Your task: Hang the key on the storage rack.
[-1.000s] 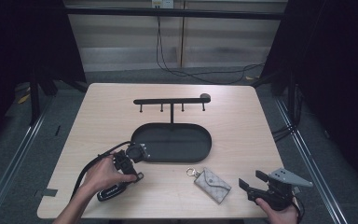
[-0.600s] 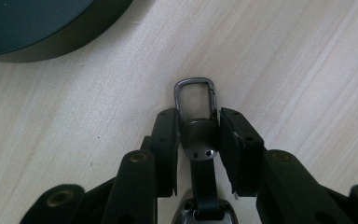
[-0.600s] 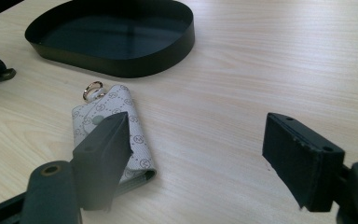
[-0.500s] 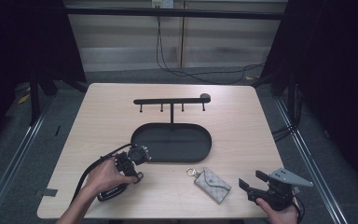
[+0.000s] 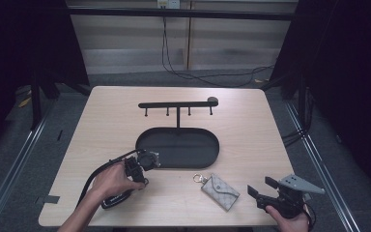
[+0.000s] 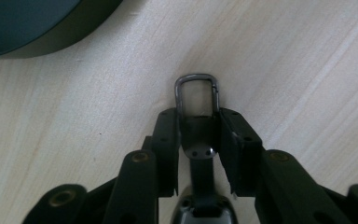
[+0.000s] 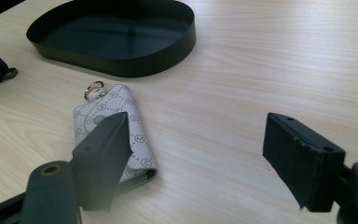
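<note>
Now your left gripper (image 6: pixel 199 128) pinches the dark key fob with its metal loop (image 6: pixel 197 91) — jaws just closed, ready to lift. Your right gripper (image 7: pixel 205 161) waits spread wide beside the grey patterned key pouch (image 7: pixel 114 126) — nothing held.

Left tool (image 6: pixel 198 122) jaws have just been closing, now clamped on metal clasp (image 6: pixel 197 91)

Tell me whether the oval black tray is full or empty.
Empty: the tray shows only its bare dark floor in the high view and the right gripper view.

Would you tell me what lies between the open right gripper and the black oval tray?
In the right gripper view, a grey key pouch lies on bare table between the right gripper and the tray.
</note>
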`<state>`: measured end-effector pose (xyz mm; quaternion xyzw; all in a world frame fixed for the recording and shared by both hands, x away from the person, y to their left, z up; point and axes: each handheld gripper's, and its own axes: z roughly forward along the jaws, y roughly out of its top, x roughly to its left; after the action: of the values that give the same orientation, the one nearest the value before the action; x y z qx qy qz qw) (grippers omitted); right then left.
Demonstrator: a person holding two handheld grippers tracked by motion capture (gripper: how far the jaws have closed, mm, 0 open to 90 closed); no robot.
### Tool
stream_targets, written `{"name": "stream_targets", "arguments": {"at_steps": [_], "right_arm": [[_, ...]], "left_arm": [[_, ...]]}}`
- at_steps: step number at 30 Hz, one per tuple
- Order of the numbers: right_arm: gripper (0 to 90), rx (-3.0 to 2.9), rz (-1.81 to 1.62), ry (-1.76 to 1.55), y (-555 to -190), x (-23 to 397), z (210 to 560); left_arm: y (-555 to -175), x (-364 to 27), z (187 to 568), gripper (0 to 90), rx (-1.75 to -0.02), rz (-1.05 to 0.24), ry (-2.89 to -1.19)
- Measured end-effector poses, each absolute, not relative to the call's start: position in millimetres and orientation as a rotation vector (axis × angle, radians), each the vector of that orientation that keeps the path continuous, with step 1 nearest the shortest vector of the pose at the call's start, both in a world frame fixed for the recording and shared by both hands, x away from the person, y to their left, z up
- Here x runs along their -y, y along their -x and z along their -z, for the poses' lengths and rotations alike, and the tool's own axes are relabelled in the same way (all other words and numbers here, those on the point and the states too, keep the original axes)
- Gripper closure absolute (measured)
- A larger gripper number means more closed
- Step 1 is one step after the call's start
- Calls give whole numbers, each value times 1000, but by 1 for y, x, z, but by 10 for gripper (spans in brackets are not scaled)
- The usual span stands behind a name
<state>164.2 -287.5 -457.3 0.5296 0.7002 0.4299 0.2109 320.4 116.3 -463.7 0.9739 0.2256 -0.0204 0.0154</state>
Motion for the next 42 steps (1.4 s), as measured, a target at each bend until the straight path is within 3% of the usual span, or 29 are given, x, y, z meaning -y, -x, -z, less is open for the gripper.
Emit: {"name": "stream_targets", "arguments": {"at_steps": [26, 42], "right_arm": [[232, -1948, -1187, -1478, -165, 287, 458], [232, -1943, -1183, -1488, -166, 287, 458]], "left_arm": [[-326, -127, 450, 708, -748, 172, -2948], [-330, -139, 423, 708, -809, 121, -2868]]}}
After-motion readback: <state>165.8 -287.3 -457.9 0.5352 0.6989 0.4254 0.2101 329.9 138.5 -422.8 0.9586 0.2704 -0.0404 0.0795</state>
